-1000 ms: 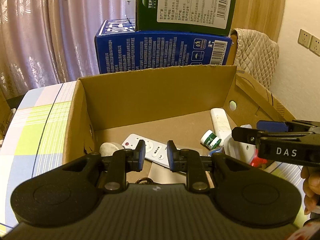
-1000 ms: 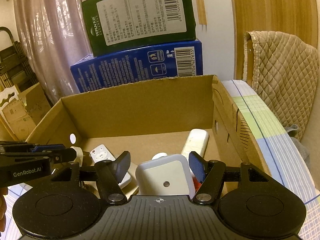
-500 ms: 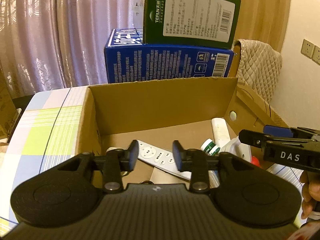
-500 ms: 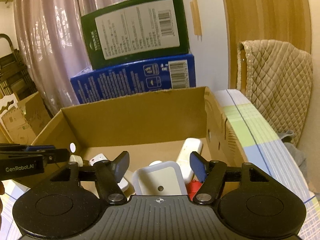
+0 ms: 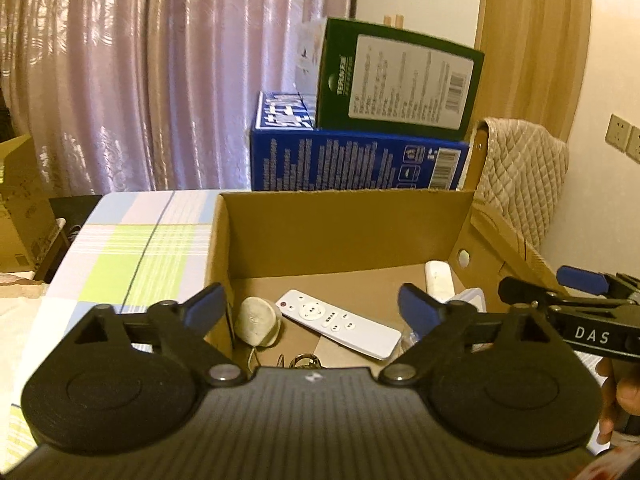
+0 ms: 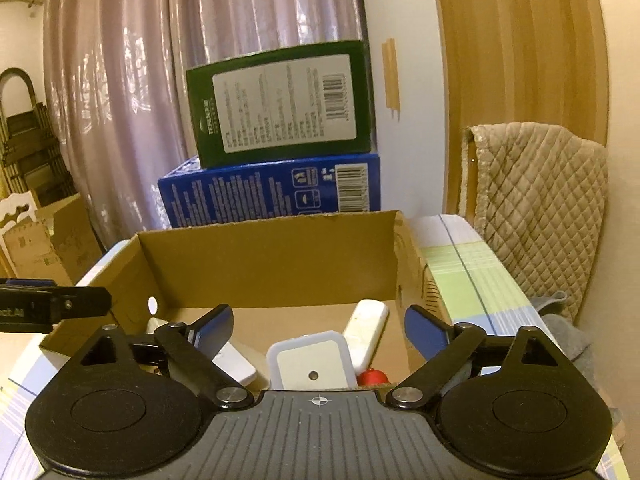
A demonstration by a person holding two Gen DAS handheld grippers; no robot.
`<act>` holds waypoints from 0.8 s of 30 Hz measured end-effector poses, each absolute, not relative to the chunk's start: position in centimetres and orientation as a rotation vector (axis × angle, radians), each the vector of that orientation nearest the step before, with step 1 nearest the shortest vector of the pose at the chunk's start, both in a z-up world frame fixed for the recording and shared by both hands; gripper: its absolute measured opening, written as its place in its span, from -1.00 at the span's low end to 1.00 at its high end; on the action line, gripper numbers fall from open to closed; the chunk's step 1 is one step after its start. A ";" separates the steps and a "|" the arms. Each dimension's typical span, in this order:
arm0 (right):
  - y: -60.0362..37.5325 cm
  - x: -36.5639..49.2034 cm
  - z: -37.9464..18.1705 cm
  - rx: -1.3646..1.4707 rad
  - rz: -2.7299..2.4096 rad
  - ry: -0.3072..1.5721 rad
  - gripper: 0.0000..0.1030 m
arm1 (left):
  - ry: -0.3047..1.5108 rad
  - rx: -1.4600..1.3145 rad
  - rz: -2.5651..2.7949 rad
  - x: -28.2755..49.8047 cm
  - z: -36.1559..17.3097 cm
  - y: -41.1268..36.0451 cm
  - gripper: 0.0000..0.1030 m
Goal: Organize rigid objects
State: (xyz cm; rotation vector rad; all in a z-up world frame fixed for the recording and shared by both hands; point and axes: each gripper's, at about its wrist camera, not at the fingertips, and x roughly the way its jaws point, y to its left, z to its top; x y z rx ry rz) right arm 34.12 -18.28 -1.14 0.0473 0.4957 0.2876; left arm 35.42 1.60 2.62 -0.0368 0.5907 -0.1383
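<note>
Both claws hang spread wide and empty at the near edge of the cardboard box (image 5: 344,232), the left claw (image 5: 312,310) over its left side and the right claw (image 6: 318,330) over its right. Inside the box lie a white remote (image 5: 338,322) beside a pale round pebble-like object (image 5: 258,320), a white square container (image 6: 310,364), a red cap (image 6: 372,378) and a white stick-shaped device (image 6: 366,330). Behind the box, a green carton (image 6: 280,104) sits on a blue carton (image 6: 272,192) before the curtain (image 5: 160,72).

my way down into the cardboard box (image 5: 344,232) is open from above; stacked cartons (image 5: 360,160) wall off its far side.
</note>
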 end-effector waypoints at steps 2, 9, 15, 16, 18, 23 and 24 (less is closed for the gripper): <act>-18.3 33.5 -0.9 0.042 0.294 0.490 0.78 | 0.579 -0.042 -0.126 34.6 2.8 1.8 0.92; -18.8 31.4 0.0 0.045 0.308 0.490 0.84 | 0.567 -0.044 -0.084 32.0 2.8 2.2 0.97; -19.8 28.8 0.4 0.042 0.315 0.505 0.85 | 0.584 -0.027 -0.055 29.0 2.8 2.3 0.97; -20.0 28.3 0.4 0.043 0.314 0.510 0.85 | 0.593 -0.030 -0.055 28.4 2.9 2.3 0.97; -20.4 27.4 0.6 0.050 0.313 0.518 0.85 | 0.604 -0.036 -0.056 27.3 2.9 2.3 0.97; -21.1 24.6 1.7 0.068 0.309 0.527 0.85 | 0.634 -0.078 -0.098 23.9 3.4 1.9 0.97; -21.2 23.9 2.0 0.067 0.306 0.531 0.85 | 0.639 -0.088 -0.098 23.1 3.6 1.9 0.97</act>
